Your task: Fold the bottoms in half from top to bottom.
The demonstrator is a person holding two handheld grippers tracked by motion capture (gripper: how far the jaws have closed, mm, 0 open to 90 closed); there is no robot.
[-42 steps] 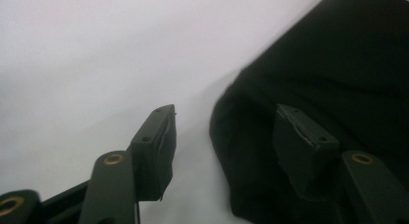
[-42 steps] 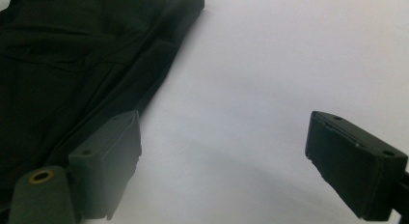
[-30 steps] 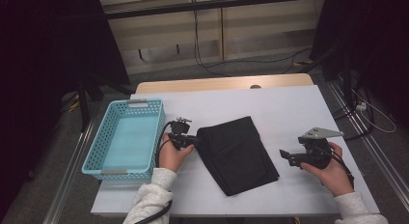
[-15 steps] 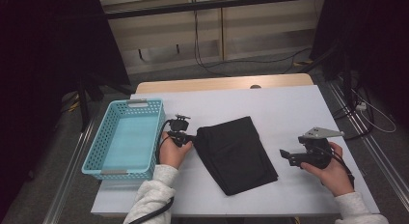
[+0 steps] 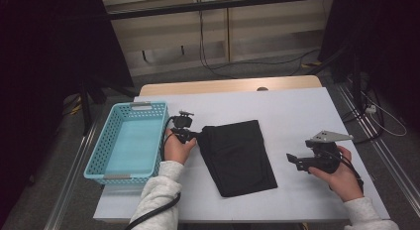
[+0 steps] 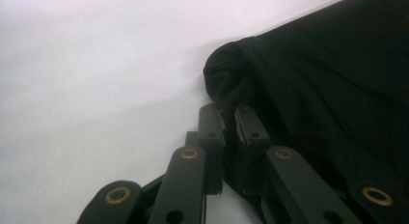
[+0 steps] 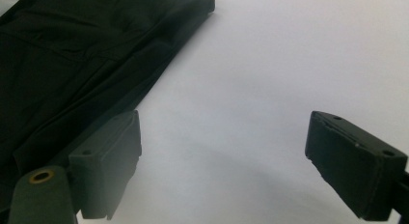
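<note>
A folded black cloth (image 5: 238, 158) lies flat in the middle of the white table (image 5: 297, 111). At its near-left corner my left gripper (image 5: 198, 136) is shut on a bunched fold. In the left gripper view the jaws (image 6: 229, 110) have just been closing and now pinch the cloth (image 6: 328, 79) between them. To the right of the cloth, my right gripper (image 5: 293, 160) rests open in the person's hand, pointing left. Bare table lies between its wide-apart jaws (image 7: 224, 142), and the cloth (image 7: 72, 55) lies off to the upper left.
A light blue plastic basket (image 5: 99, 155) stands at the table's left edge, just left of my left hand. Cables run across the floor behind the table. A dark chair or stand sits at the far left.
The left gripper's jaws have closed on the cloth's corner, bunching it slightly. The right hand and gripper have not moved.
</note>
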